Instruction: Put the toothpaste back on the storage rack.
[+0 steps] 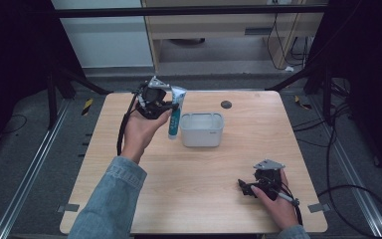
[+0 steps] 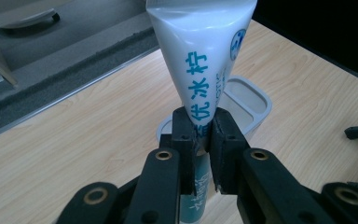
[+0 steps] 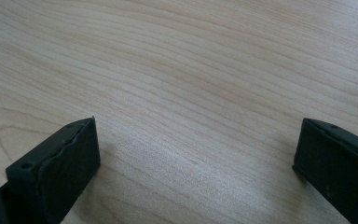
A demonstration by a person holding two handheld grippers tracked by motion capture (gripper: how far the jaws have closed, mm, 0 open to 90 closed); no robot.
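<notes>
Left gripper (image 2: pixel 204 140) clamping tube (image 2: pixel 199 56) above table (image 1: pixel 258 149), hanging just beside tub (image 1: pixel 202 130), tube's lower end hidden behind jaws, right gripper (image 3: pixel 196 163) gaping, resting well apart.

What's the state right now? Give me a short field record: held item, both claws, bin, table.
held item: tube, white with teal print, lifted off the table
left claw: shut on the tube, beside the bin
right claw: open, nothing between the jaws, low over the table near the right front
bin: white, near table centre; contents cannot be told
table: light wood
</notes>
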